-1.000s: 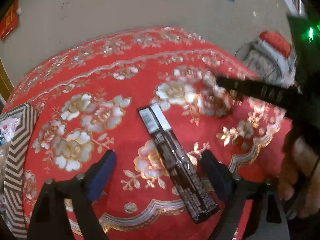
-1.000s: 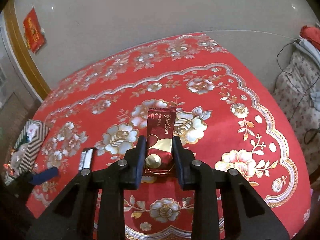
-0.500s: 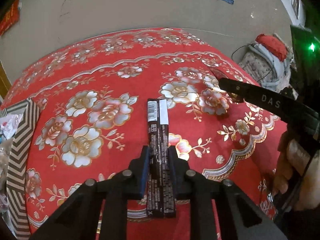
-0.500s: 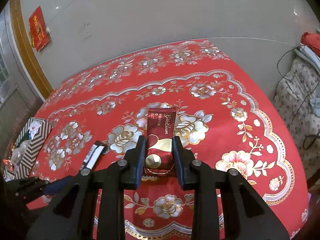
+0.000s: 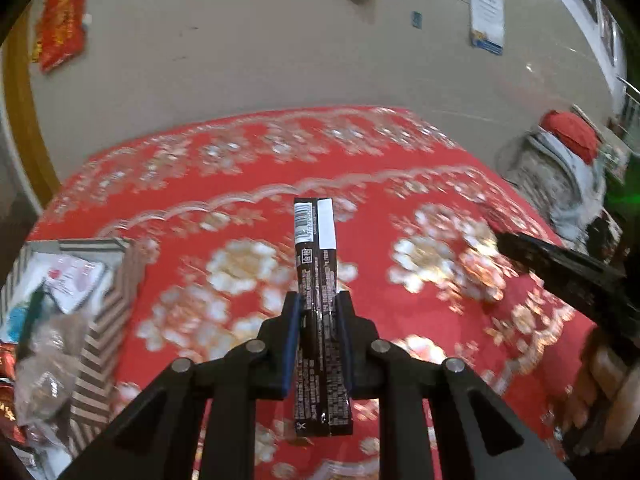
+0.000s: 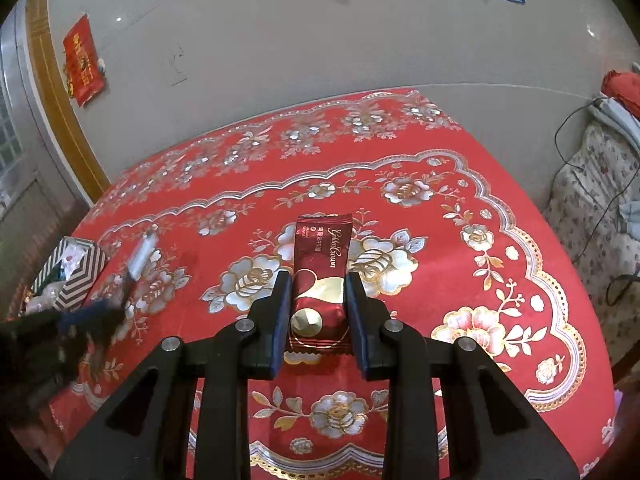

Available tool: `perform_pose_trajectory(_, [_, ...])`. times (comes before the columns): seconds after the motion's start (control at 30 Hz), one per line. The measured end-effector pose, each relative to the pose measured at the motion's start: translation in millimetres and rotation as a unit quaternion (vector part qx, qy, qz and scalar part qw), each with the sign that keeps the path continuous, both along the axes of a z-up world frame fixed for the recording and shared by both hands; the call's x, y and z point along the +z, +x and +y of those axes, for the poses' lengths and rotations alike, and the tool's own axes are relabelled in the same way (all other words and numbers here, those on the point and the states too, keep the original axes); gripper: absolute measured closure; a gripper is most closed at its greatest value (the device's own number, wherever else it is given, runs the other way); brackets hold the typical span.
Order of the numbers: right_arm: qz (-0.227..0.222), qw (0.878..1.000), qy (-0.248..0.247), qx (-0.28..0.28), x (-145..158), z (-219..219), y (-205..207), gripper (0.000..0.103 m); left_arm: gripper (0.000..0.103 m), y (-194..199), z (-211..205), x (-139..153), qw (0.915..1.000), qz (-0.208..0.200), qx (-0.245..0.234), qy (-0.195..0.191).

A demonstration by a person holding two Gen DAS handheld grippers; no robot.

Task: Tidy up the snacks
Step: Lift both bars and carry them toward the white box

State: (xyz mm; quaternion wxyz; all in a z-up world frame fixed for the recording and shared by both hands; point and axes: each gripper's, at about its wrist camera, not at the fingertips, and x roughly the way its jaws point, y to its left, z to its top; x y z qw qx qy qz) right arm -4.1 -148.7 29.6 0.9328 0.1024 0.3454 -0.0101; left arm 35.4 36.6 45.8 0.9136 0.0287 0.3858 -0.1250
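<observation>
My left gripper [image 5: 319, 308] is shut on a long dark-brown snack bar [image 5: 316, 264] with a white end and barcode, held lifted above the red flowered tablecloth [image 5: 248, 184]. My right gripper [image 6: 319, 288] is shut on a dark-red "Golden Crown" snack packet [image 6: 322, 256], held above the cloth. The striped snack box [image 5: 104, 312] with several packets inside sits at the left; it also shows in the right wrist view [image 6: 76, 276]. The left gripper with its bar appears blurred in the right wrist view [image 6: 88, 316].
The right gripper's black finger [image 5: 560, 272] and the holding hand show at the right of the left wrist view. A bundle of cloth with a red item [image 5: 560, 160] lies beyond the table's right edge. Bedding and cables [image 6: 592, 200] lie right of the table.
My left gripper closed on the dark bar and has lifted it off the cloth, swinging toward the striped box. My right gripper keeps its hold on the red packet, raised slightly.
</observation>
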Motion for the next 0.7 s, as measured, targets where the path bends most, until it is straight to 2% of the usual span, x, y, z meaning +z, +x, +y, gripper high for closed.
perform_pose_trajectory(0.3, [-0.012, 1.0, -0.012, 0.006, 3, 6, -2, 0.077, 0.083, 2, 10, -17, 0.9997, 0.0, 0.015, 0.021])
perform_pose_trajectory(0.7, [-0.029, 0.999, -0.032, 0.013, 8, 13, -7, 0.077, 0.083, -1, 15, -18, 0.9999, 0.003, 0.008, 0.01])
